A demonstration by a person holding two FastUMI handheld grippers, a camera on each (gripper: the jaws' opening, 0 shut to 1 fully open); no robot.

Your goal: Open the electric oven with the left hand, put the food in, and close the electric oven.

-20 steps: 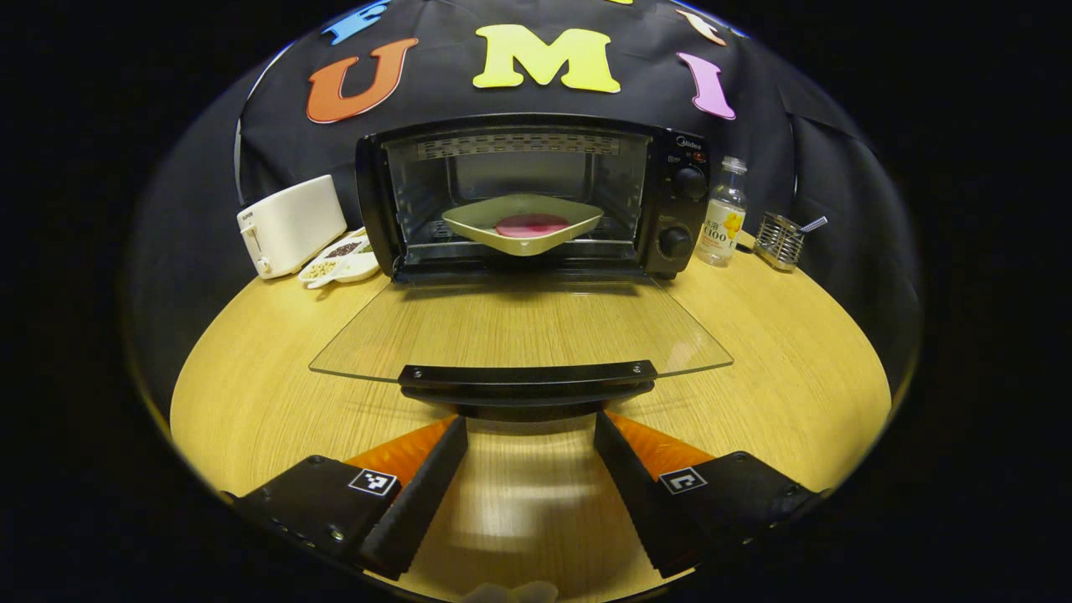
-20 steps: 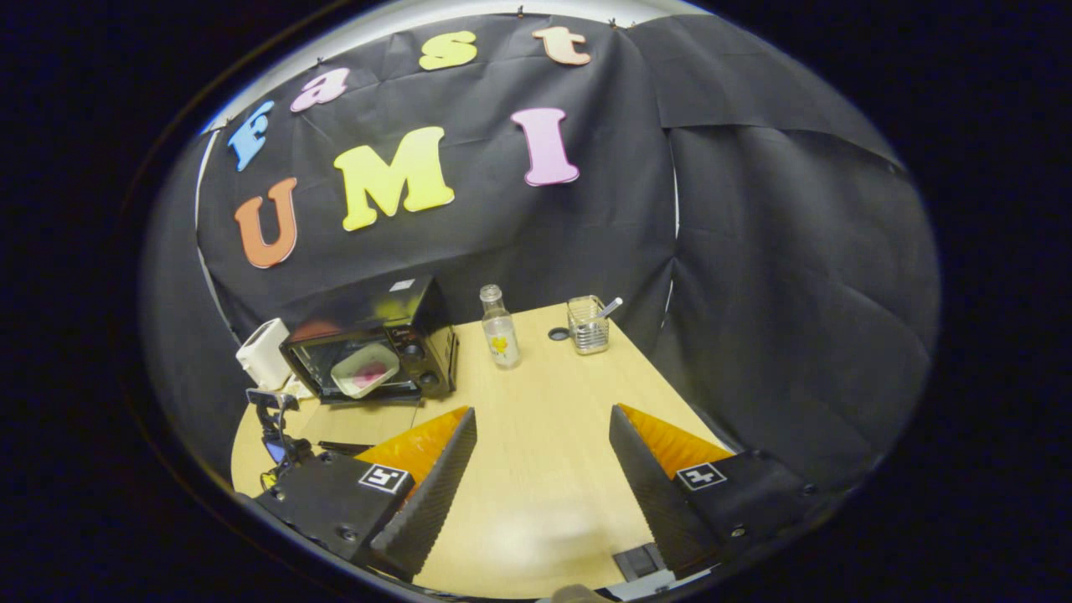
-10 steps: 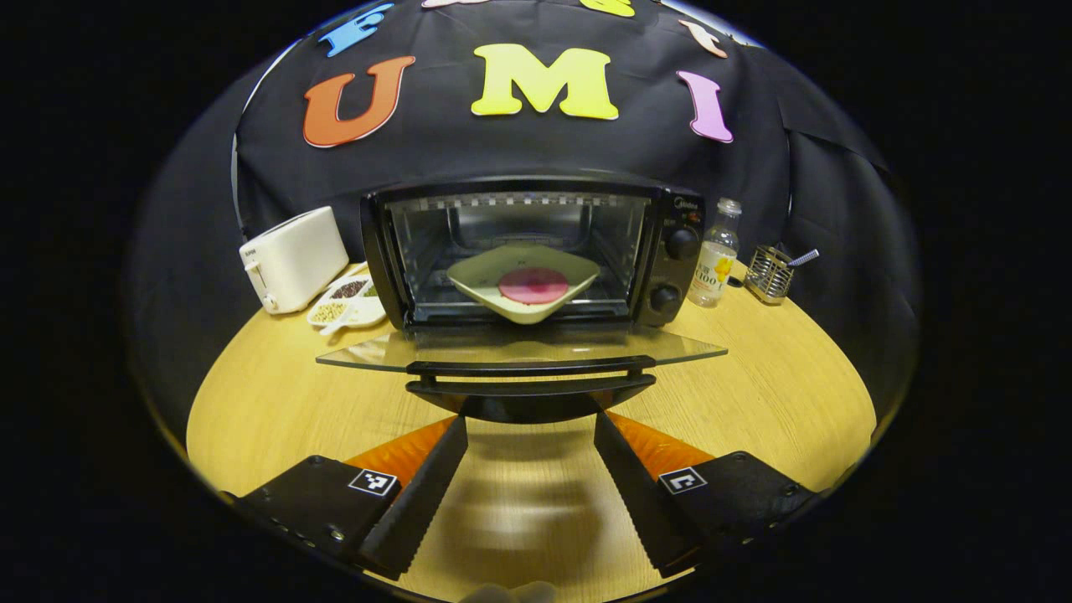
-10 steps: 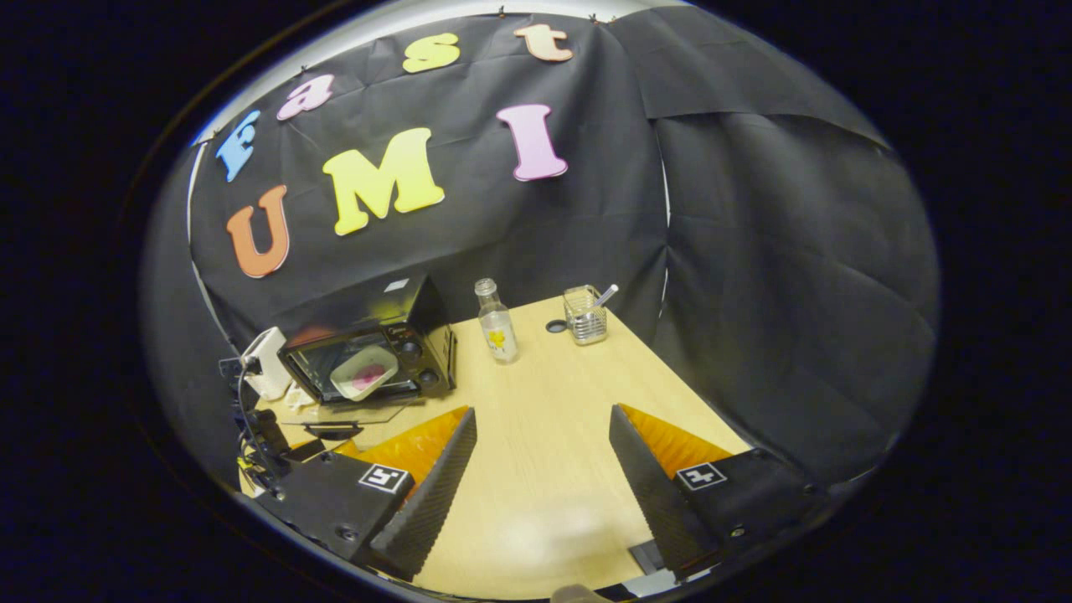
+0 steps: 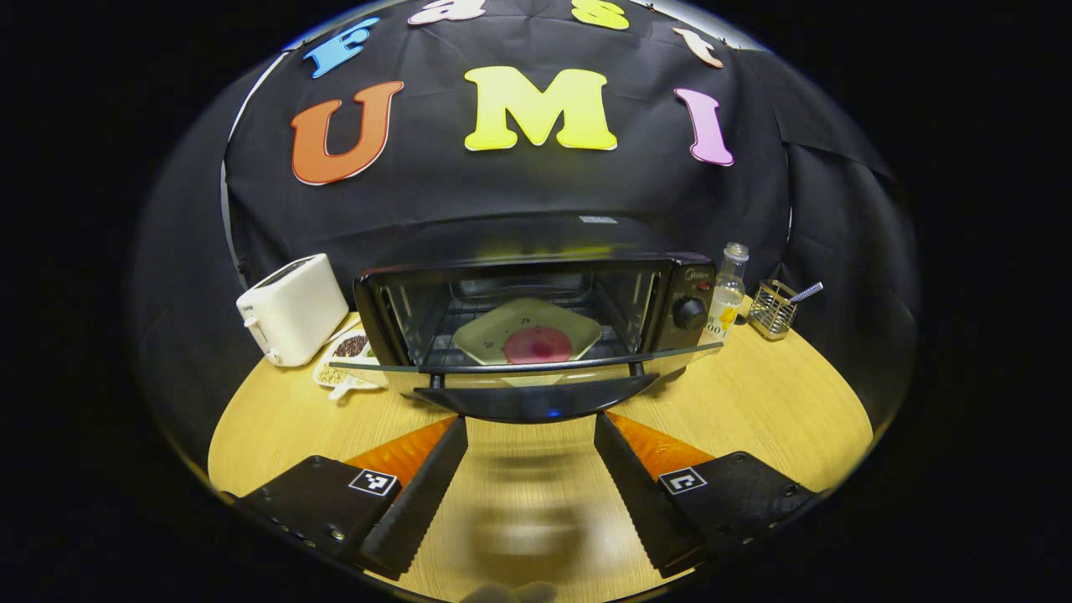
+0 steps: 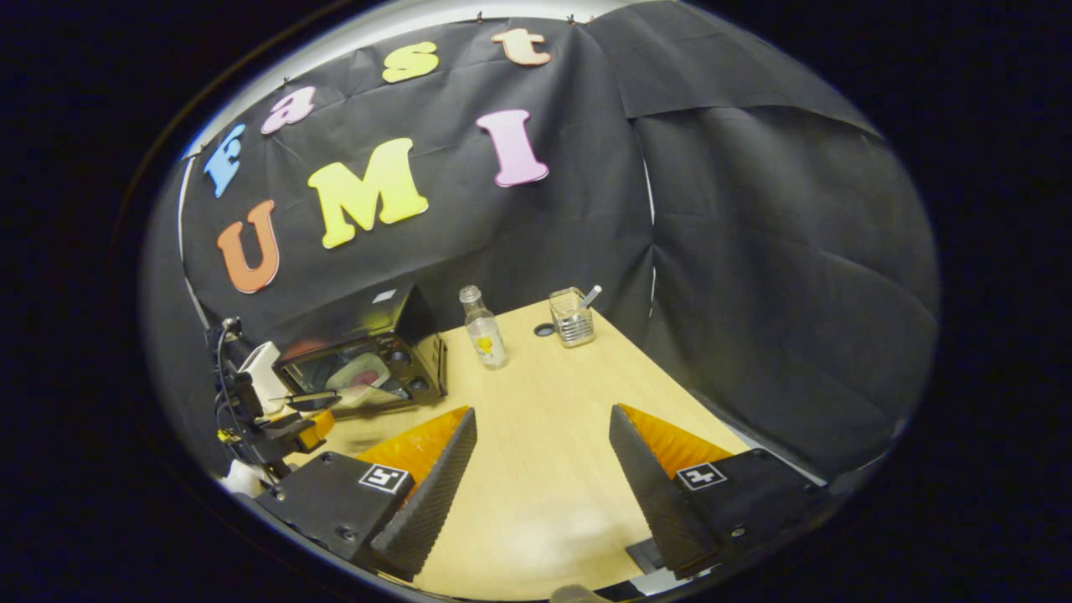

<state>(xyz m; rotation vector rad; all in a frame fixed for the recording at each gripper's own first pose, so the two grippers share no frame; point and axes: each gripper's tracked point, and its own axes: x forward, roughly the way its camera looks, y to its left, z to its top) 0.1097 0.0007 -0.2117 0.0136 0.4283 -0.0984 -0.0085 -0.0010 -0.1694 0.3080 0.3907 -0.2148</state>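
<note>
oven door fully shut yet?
No. In the left gripper view the glass door stands partway up, tilted off the oven, with the plate in view over its top edge.

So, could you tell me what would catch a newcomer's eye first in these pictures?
Probably the black electric oven at the back of the wooden table, its glass door partly raised just ahead of the open left tongs. Inside sits a pale plate carrying round pink food. A white toaster stands to the oven's left in the left gripper view.

Black cloth wall; wooden table
</note>
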